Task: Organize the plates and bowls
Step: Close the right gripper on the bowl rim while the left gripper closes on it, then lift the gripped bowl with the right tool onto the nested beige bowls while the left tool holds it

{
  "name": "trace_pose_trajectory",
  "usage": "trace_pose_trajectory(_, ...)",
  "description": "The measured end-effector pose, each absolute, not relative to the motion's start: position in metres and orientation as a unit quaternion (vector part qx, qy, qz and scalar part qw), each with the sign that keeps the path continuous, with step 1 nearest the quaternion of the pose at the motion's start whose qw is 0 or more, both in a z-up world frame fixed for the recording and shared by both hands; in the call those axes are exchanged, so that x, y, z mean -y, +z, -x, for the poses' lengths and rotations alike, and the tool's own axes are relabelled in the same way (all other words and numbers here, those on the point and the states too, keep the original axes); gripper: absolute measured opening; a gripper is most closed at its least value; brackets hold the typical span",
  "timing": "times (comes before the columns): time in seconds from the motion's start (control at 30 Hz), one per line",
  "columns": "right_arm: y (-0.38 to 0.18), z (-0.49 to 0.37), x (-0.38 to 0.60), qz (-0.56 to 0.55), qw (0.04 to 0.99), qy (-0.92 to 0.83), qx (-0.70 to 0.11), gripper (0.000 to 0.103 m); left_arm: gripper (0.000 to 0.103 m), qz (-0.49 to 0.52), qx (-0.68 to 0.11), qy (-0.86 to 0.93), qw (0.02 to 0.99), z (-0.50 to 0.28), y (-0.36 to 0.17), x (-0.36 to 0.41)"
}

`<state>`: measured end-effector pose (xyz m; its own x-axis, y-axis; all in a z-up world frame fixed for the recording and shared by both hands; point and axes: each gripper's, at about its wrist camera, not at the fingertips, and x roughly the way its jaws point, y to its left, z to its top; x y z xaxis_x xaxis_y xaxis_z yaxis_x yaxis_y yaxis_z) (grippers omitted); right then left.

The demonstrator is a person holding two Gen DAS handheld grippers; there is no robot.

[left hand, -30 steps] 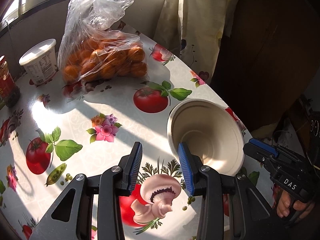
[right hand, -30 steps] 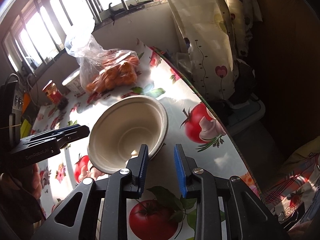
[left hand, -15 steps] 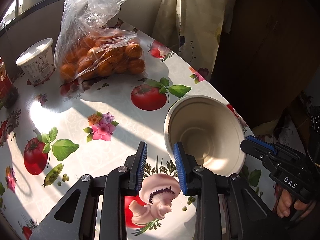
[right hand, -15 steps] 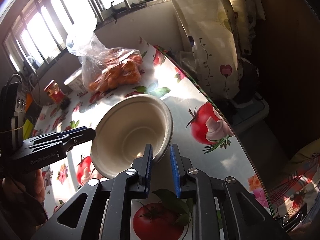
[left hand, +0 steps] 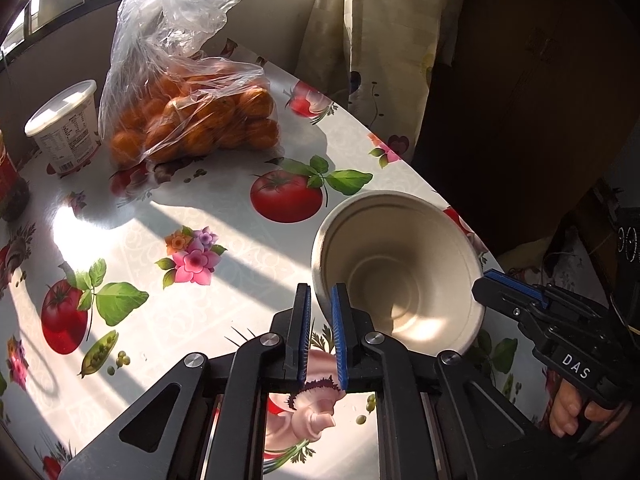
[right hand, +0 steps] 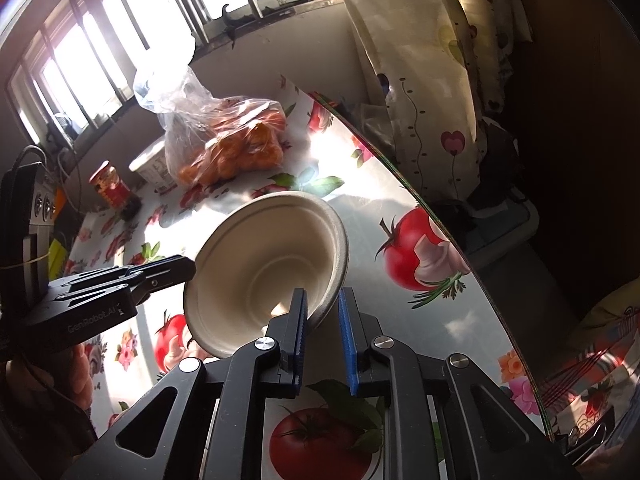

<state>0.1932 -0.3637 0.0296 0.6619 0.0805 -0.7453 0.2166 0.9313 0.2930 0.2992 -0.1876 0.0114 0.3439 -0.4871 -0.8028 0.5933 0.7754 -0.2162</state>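
Both tools, left [left hand: 320, 304] and right [right hand: 322, 304], clamped on bowl [left hand: 396, 264] rim; orange bag [left hand: 192, 120], tub [left hand: 66, 128] well behind.

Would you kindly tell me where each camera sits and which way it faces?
Left wrist view: on the left gripper, angled down over the table; its pads pinch the bowl rim. The right gripper and fingers show at right.
Right wrist view: on the right gripper, facing the window, clamping the opposite rim; the left gripper shows at left.
Shared: bowl, bag of oranges, white tub.
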Motion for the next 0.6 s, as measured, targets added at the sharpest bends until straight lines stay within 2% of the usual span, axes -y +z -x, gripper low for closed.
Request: trace_pose_trajectory(0.6, 0.0271, -0.1911, 0.3674, -0.186, 0.893, -0.037, -0.408, 0.015, 0.011, -0.048, -0.475, -0.33, 0.814, -0.3008, 0.0074, 0.1882)
